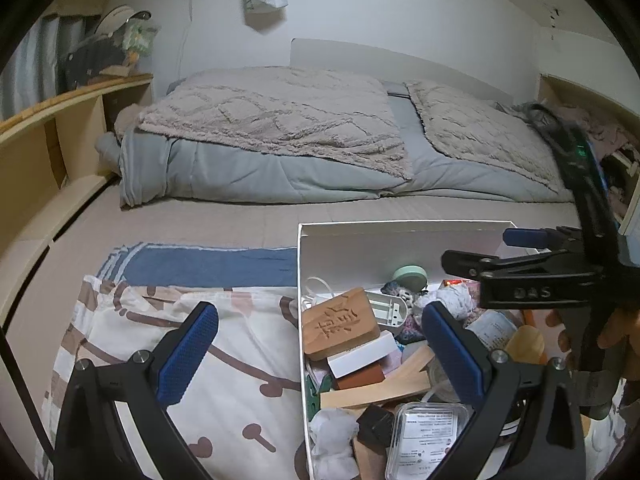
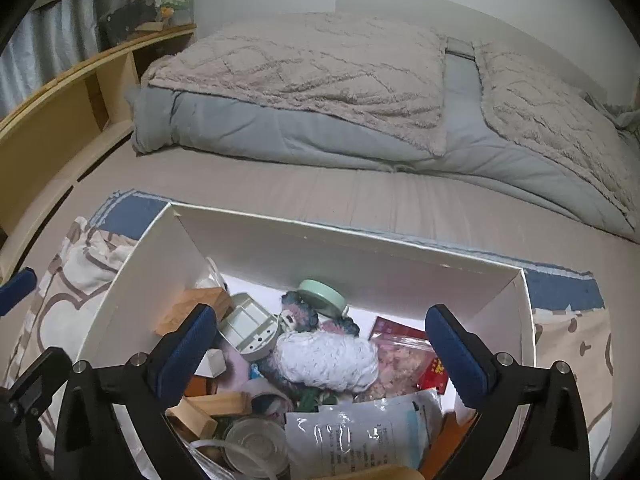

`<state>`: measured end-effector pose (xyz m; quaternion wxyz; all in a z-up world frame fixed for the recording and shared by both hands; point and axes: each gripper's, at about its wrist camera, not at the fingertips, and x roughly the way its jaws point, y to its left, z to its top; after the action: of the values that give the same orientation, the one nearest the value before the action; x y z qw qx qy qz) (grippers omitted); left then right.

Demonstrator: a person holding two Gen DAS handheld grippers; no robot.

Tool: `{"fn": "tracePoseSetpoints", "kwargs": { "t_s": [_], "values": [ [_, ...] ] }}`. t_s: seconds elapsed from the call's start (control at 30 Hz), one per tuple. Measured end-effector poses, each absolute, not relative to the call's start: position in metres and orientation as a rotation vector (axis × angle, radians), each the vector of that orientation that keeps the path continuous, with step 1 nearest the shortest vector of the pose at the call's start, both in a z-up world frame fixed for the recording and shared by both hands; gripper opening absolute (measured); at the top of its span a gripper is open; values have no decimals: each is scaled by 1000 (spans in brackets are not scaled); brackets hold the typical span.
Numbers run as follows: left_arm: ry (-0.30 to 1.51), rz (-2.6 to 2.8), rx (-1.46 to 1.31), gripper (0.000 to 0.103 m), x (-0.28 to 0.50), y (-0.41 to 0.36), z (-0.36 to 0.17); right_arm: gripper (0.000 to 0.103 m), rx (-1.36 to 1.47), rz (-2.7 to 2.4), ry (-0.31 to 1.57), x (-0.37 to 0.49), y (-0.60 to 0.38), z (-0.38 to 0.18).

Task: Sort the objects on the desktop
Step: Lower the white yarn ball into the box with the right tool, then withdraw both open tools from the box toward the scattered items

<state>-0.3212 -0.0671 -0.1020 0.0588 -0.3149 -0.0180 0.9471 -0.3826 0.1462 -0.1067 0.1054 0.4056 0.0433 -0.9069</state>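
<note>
**A:** Left wrist view first. What are your fingers doing there?

**B:** My left gripper [image 1: 320, 356] stands wide with nothing between its pads. It straddles the left wall of the white box [image 1: 400, 227], one finger over the patterned cloth [image 1: 240, 360], the other over the clutter. I judge that keeps it ready to steady the box or to take something across to the cloth. The carved wooden block [image 1: 340, 322] lies just inside that wall, propped on a white block [image 1: 362, 354]. My right gripper [image 1: 476, 250] reaches in from the right, above the far half of the box.

**A:** And the right wrist view?

**B:** There my right gripper [image 2: 320, 352] is spread as wide as it goes and holds nothing. It points down into the box [image 2: 340, 240], so the pile fills the gap. The white yarn ball [image 2: 328, 360] sits nearest the middle, the mint round case [image 2: 322, 294] leans against the back wall, and a clear printed pouch [image 2: 360, 436] lies nearest me.

**A:** How far along?

**B:** Early, I'd say: the box is still crowded, the cloth bare.
</note>
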Motion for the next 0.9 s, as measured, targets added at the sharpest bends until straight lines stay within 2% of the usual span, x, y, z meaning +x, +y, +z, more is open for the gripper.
{"fn": "tracePoseSetpoints", "kwargs": {
  "t_s": [0.9],
  "values": [
    [-11,2903,-889,103,-273,-44,-61,103,948,-2752,58,-282,198,-54]
  ]
}}
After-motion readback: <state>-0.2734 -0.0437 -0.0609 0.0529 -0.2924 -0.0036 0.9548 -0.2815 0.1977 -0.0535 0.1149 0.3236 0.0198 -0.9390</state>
